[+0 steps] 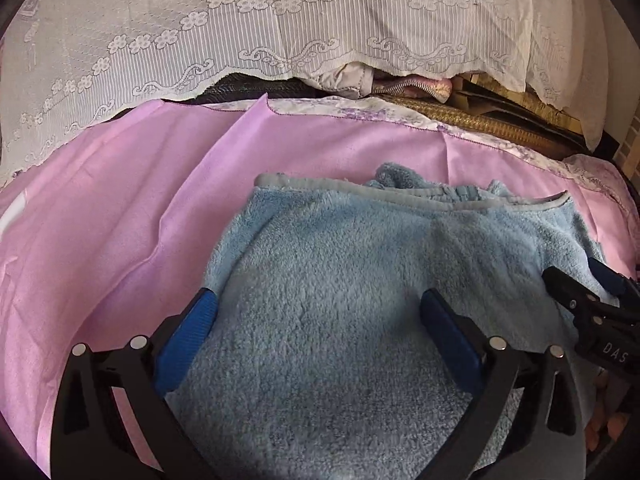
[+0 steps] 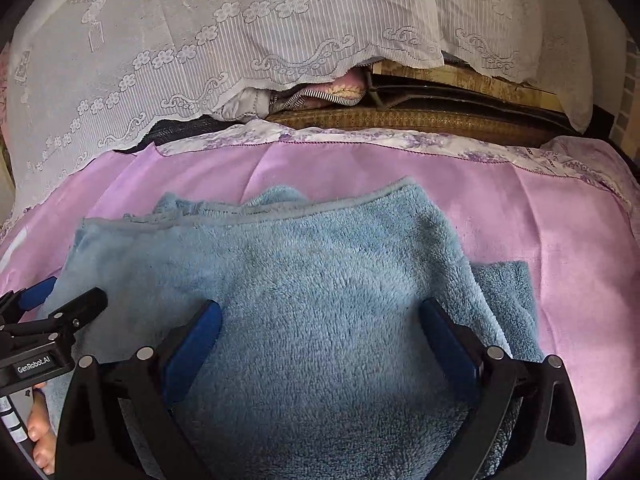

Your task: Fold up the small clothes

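One blue fleece garment (image 1: 340, 300) lies spread on a pink sheet (image 1: 120, 208), directly beneath both hand-held grippers. The left hand-held gripper (image 1: 316, 320) hangs over its left half, fingers wide apart with nothing between them. The right hand-held gripper (image 2: 320, 328) hangs over the right half, likewise spread and empty. One white lace cloth (image 1: 280, 20) hangs behind, well apart from the garment.

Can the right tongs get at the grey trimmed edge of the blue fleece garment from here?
Probably yes. The right tongs are open over the blue fleece garment, and the trimmed edge lies straight ahead with only flat fleece between. The left tongs sit off to the side.
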The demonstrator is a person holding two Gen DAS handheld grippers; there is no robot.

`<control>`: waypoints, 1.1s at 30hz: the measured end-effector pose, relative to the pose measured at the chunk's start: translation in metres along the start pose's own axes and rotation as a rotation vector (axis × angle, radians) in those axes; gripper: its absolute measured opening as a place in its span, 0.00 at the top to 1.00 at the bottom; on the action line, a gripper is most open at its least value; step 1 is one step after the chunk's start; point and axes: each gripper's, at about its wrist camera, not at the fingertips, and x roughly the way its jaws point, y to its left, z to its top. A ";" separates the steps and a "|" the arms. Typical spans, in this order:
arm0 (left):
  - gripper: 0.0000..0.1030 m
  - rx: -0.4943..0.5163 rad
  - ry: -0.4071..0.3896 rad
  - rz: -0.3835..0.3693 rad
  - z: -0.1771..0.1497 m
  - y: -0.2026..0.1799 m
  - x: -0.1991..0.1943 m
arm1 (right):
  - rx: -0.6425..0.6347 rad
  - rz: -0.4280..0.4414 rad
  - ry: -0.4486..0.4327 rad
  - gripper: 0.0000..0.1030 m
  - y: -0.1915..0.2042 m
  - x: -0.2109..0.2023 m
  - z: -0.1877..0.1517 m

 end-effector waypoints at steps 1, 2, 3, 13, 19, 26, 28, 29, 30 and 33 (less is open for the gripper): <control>0.04 -0.002 -0.018 -0.005 -0.003 0.001 -0.007 | 0.009 0.003 -0.030 0.03 -0.001 -0.007 -0.002; 0.04 -0.001 -0.034 -0.013 -0.005 0.001 -0.014 | 0.020 0.005 -0.070 0.03 -0.003 -0.016 -0.003; 0.04 0.004 -0.049 -0.021 -0.007 0.001 -0.020 | 0.030 0.006 -0.106 0.03 -0.004 -0.025 -0.005; 0.04 0.133 0.020 0.012 -0.021 -0.024 -0.012 | -0.007 -0.021 0.024 0.03 0.003 -0.018 -0.016; 0.04 0.102 0.031 -0.012 -0.026 -0.016 -0.016 | -0.051 -0.056 0.050 0.03 0.009 -0.022 -0.023; 0.04 0.102 0.039 -0.002 -0.038 -0.008 -0.028 | -0.069 -0.068 0.046 0.03 0.009 -0.038 -0.038; 0.04 0.093 0.041 -0.004 -0.042 -0.003 -0.033 | -0.054 -0.058 0.047 0.03 0.005 -0.042 -0.042; 0.04 0.089 0.046 -0.007 -0.045 -0.002 -0.035 | -0.048 -0.051 0.052 0.03 0.003 -0.044 -0.045; 0.04 0.087 0.050 -0.009 -0.047 -0.001 -0.036 | -0.041 -0.043 0.054 0.03 0.001 -0.046 -0.047; 0.04 0.083 0.058 -0.004 -0.053 0.000 -0.041 | -0.022 -0.019 0.057 0.03 -0.004 -0.053 -0.053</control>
